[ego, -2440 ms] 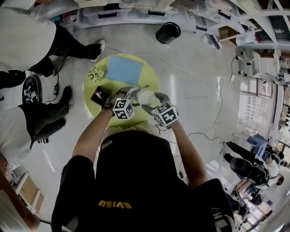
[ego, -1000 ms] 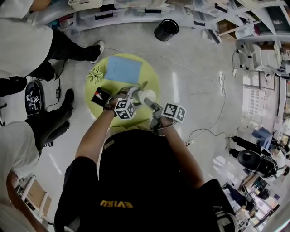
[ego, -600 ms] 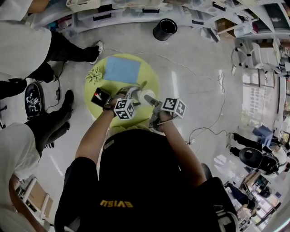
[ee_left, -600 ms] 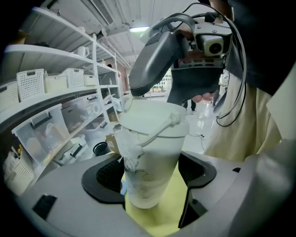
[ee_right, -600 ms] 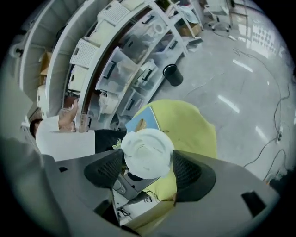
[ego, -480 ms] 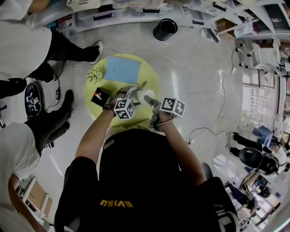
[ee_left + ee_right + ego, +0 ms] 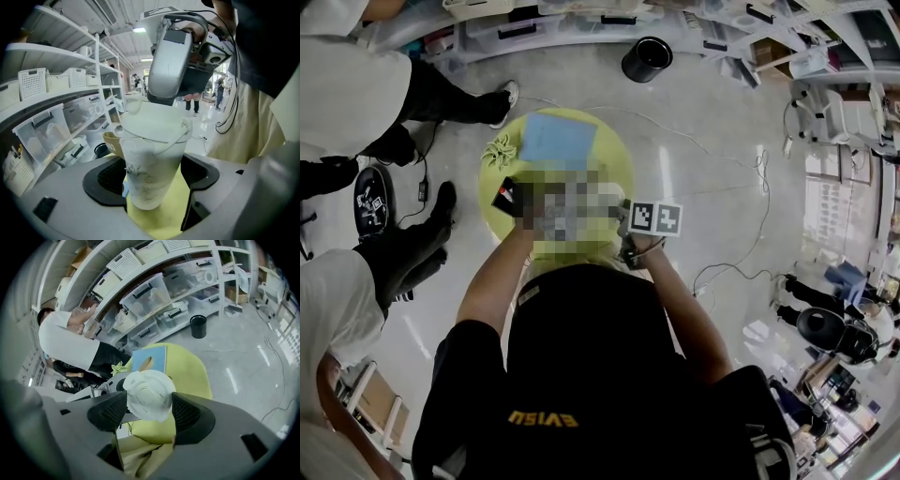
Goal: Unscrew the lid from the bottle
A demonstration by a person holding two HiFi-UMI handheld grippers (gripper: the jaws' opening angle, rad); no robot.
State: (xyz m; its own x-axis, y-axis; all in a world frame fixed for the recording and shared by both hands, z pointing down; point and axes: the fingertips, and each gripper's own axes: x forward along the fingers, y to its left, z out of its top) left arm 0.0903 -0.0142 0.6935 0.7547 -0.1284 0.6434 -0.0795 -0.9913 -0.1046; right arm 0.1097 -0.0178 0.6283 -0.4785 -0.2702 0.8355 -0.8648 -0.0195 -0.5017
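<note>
A frosted, see-through bottle [image 7: 152,164] stands upright between the black pads of my left gripper [image 7: 152,182], which is shut on its body. Its white lid [image 7: 154,124] is on top, with a thin white strap running down the side. My right gripper [image 7: 149,409] comes down from above, and its jaws have just been closing on the lid [image 7: 147,392]. Both pads now touch the lid's rim. In the head view only the right gripper's marker cube [image 7: 654,217] shows. A mosaic patch hides the bottle and the left gripper there.
Under the grippers is a round yellow table [image 7: 614,159] with a blue sheet [image 7: 555,139], a green knot of cord [image 7: 499,150] and a small black card [image 7: 504,195]. People's legs [image 7: 412,244] stand at the left. A black bin [image 7: 647,58] and shelves with crates are behind.
The right gripper's marker cube has rolled and shifted slightly up toward the bottle top. The left arm has stayed where it was.
</note>
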